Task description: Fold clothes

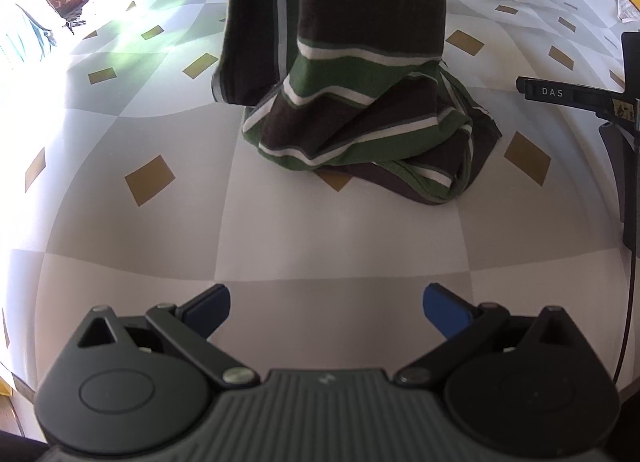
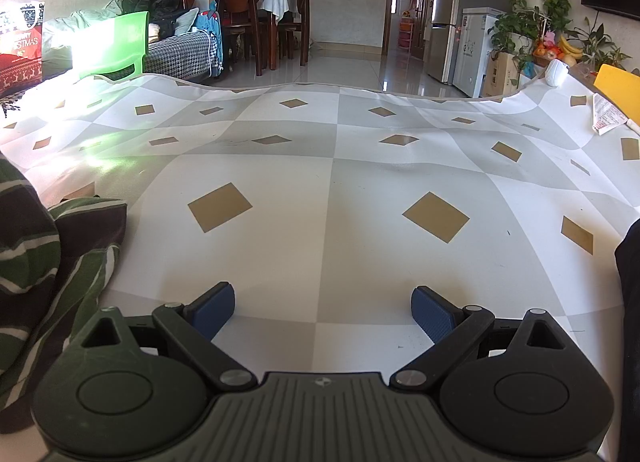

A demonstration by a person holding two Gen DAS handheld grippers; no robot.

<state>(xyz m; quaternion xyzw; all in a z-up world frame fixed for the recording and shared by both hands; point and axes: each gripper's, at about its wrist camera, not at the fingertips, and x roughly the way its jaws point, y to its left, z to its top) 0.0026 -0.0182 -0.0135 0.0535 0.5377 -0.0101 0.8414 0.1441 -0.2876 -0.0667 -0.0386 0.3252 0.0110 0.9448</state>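
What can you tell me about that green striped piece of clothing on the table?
The striped garment looks like a soft knit, with wide dark brown and green bands split by thin white lines. Its upper part hangs upright from something above the frame, while its lower part lies crumpled in folds on the checked tablecloth. In the right wrist view it bunches at the left edge. Neither pair of tongs touches it.
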